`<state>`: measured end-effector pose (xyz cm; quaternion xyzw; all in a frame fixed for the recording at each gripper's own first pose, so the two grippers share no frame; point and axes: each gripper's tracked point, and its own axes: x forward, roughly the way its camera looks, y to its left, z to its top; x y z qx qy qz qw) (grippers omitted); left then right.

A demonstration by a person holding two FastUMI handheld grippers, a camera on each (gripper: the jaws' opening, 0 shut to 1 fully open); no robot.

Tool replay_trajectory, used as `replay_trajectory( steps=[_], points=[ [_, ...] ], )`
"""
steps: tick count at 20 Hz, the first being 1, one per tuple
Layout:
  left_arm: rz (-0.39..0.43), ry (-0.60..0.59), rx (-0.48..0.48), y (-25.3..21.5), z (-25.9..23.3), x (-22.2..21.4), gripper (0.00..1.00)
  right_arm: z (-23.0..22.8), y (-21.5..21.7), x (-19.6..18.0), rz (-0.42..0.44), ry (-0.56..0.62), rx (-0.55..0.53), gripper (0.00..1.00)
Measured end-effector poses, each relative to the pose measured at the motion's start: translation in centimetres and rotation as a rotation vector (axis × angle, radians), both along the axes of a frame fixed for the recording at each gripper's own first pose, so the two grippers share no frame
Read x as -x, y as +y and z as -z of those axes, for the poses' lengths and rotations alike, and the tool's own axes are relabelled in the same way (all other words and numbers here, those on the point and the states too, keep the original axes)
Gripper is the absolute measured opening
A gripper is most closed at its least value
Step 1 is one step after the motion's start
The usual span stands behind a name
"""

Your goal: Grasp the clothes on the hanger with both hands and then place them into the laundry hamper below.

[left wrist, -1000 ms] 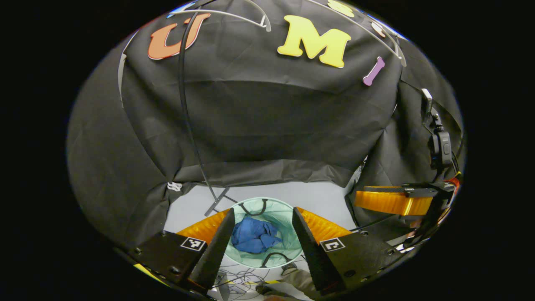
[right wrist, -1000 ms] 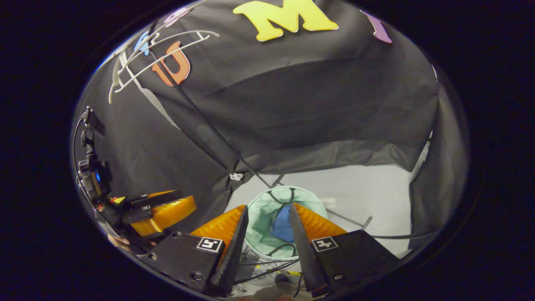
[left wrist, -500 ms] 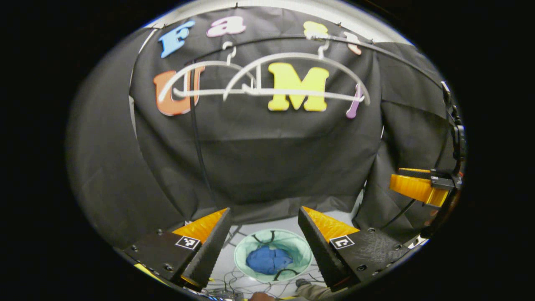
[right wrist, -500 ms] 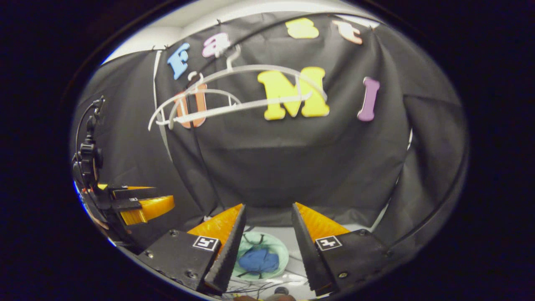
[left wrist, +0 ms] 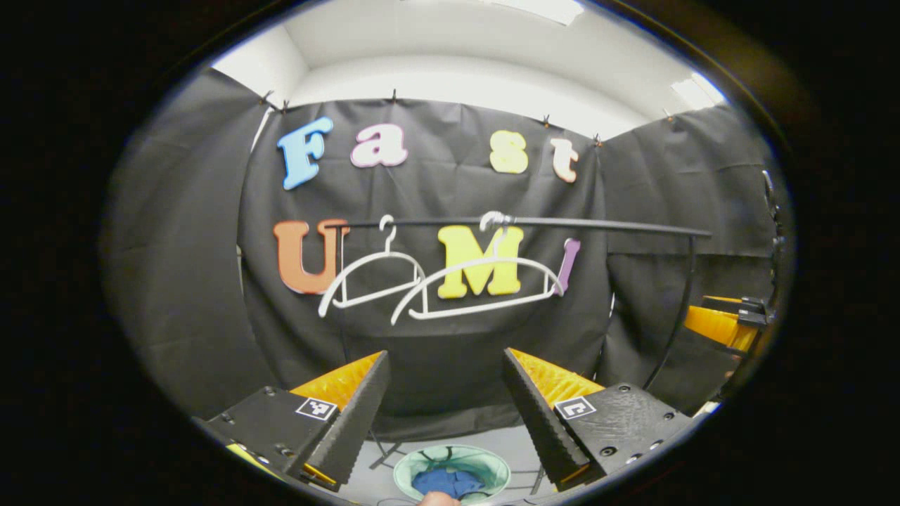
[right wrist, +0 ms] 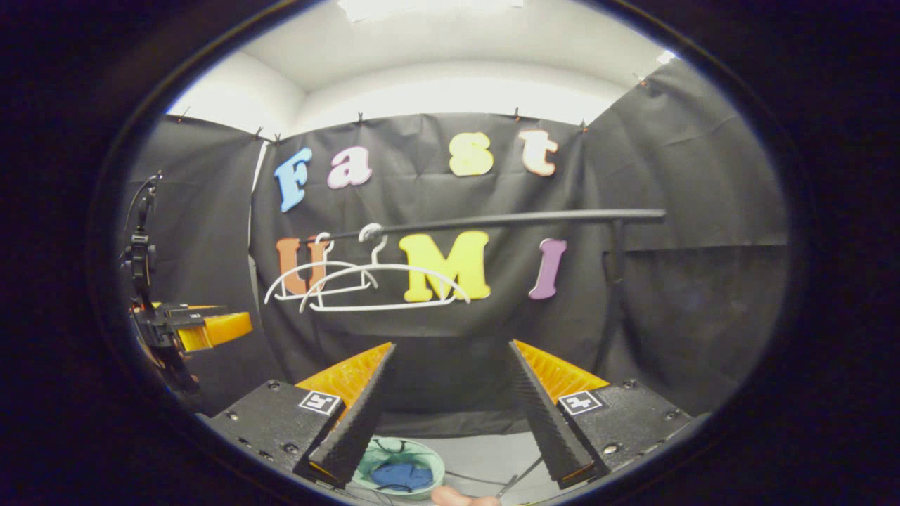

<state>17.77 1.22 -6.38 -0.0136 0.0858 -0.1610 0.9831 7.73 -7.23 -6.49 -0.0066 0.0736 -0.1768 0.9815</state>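
The crumpled blue garment (left wrist: 444, 482) lies in the pale green round mesh laundry hamper (left wrist: 492, 469) on the grey floor, far below me; in the right gripper view I see the same cloth (right wrist: 401, 476) bunched in the hamper's (right wrist: 434, 460) bottom. It looks to me like light, soft fabric that folds and slumps under any pull. I judge that a pinch on a thick fold, one from each side, would hold it best, since a single thin layer could slide out between ribbed pads.

Up on the black horizontal rail (left wrist: 598, 224) two white plastic hangers (left wrist: 485, 284) hang bare, with nothing draped on them. So I take the task's placing to be done.

My left gripper (left wrist: 445, 371) has its fingers spread wide and holds nothing; it touches nothing. My right gripper (right wrist: 451, 362) is likewise spread wide and empty. Both point level at the black cloth wall, well above the hamper.
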Motion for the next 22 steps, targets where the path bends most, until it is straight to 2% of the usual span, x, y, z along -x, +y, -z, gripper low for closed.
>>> replay_trajectory(
  steps=[5, 9, 15, 19, 22],
  points=[
    [0.016, -0.135, 0.073, -0.1, -6.6, 1.3, 1.0, -4.9, -1.9, 5.4, 0.107, -0.06, 0.046, 0.99],
    [0.009, -0.193, 0.055, 0.2, -9.0, 2.3, 1.0, -9.4, -2.9, 8.4, 0.15, -0.133, 0.082, 0.99],
    [-0.05, -0.188, 0.103, -0.3, -9.3, 2.8, 1.0, -14.0, -3.7, 11.0, 0.127, -0.209, 0.157, 0.99],
    [-0.078, -0.21, 0.092, -1.5, -10.3, 2.6, 1.0, -14.6, -4.4, 11.9, 0.12, -0.203, 0.173, 0.98],
    [-0.068, -0.231, 0.099, -3.6, -11.0, 2.8, 1.0, -14.7, -5.8, 12.2, 0.138, -0.198, 0.182, 0.99]
  ],
)
